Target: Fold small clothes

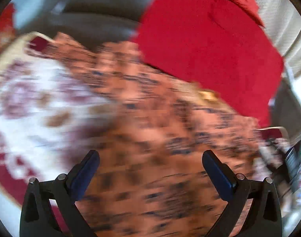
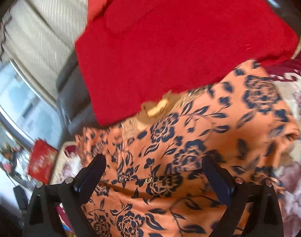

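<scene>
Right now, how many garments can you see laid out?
2: an orange floral garment right below the gripper, and a red garment beyond it, overlapping its far edge. More may lie hidden underneath.

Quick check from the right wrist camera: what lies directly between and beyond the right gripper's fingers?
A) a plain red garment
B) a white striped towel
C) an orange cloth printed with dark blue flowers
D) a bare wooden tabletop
C: in the right wrist view the right gripper stands open over the orange floral cloth, nothing clamped between its fingers; the red garment lies further away, overlapping the cloth's far edge.
</scene>
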{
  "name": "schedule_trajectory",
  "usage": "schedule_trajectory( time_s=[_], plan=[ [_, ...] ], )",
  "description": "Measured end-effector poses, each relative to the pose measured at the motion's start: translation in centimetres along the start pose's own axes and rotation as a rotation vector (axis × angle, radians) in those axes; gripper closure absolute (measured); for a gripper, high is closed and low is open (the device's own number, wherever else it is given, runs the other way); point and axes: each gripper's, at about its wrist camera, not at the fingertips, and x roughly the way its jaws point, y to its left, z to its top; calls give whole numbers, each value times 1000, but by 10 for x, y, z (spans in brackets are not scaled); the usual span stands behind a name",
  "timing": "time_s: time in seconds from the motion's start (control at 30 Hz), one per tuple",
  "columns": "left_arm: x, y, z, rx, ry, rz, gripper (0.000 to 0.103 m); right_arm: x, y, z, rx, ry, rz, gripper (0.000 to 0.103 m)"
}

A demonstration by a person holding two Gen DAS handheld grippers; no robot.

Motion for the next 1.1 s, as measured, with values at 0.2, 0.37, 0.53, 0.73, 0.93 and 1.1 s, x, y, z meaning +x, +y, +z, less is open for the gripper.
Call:
schedule_trajectory(
  time_s=[0.2,0.37,0.53,0.73,0.93,1.1],
  plan=[
    [80,-49,30,-161,148,-205,0,-36,-18,-28,14,-34,77,4],
    [142,-56,35,-191,220,-113,15,-49,-40,-47,-1,-64,110,4],
    [156,-70,39,-75,247,-1,99,-54,-67,-53,75,-92,164,4],
    [91,-84,83,21,7,31,101,-49,-72,-54,92,-96,197,4],
    [88,-73,89,57,-20,116,101,-56,-79,-52,123,-130,211,4],
    [111,-7,78,-93,9,228,101,-61,-84,-50,138,-145,192,4]
  ],
)
